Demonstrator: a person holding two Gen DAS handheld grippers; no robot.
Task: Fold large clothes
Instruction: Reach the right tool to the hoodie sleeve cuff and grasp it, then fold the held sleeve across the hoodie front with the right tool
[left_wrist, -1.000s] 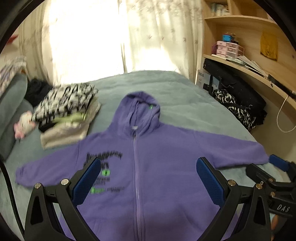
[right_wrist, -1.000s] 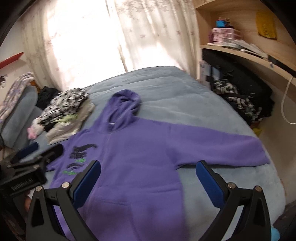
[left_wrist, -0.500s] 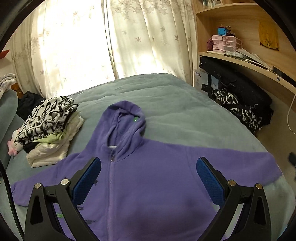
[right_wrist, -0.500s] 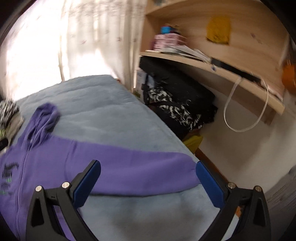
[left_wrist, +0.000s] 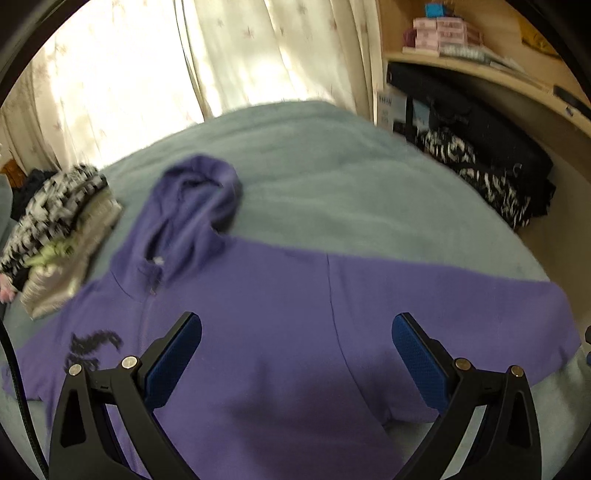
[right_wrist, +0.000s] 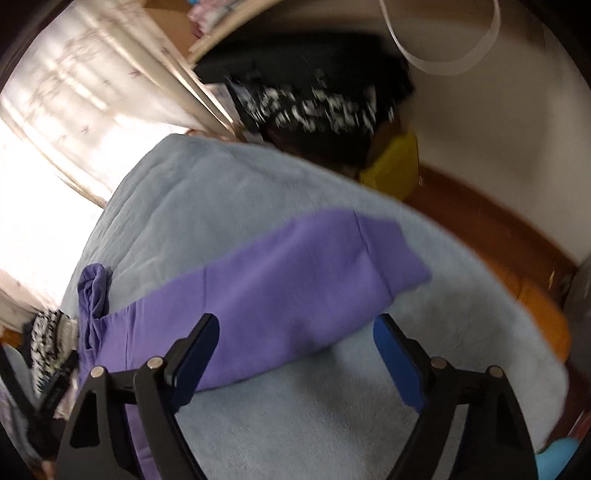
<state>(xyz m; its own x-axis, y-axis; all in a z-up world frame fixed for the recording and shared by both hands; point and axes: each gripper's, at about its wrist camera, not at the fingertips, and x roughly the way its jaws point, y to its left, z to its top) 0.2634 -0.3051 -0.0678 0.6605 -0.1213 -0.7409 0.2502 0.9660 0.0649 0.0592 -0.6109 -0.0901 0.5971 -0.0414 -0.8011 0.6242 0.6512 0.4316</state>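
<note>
Left wrist view: your left gripper (left_wrist: 296, 363) has its fingers (left_wrist: 173, 356) spread wide w/ nothing between the blue pads; they hang over the chest of the purple hoodie (left_wrist: 280, 332), and whether the tips touch the cloth can't be told. Hoodie lies flat, front up, zip shut, hood (left_wrist: 195, 206) pointing toward the curtain (left_wrist: 236, 55), on the grey-blue bedspread (left_wrist: 332, 177). Folded clothes pile (left_wrist: 59, 236) sits just beside the hoodie's shoulder at frame left. Pic is blurred.

Right wrist view: your right gripper (right_wrist: 295, 354) is wide but its jaws are closing; only bedspread (right_wrist: 295, 413) shows in the gap. One pad sits in front of the lower edge of the hoodie's sleeve (right_wrist: 295, 288); contact can't be told. Sleeve stretches out flat, cuff end near the bed's edge.

Containers: wooden shelf (left_wrist: 480, 70) holds pink boxes (left_wrist: 443, 31) and papers; below it, dark bags w/ black-and-white print cloth (left_wrist: 476, 173). Yellow thing (right_wrist: 395, 166) on the floor by them, too blurred to name.
</note>
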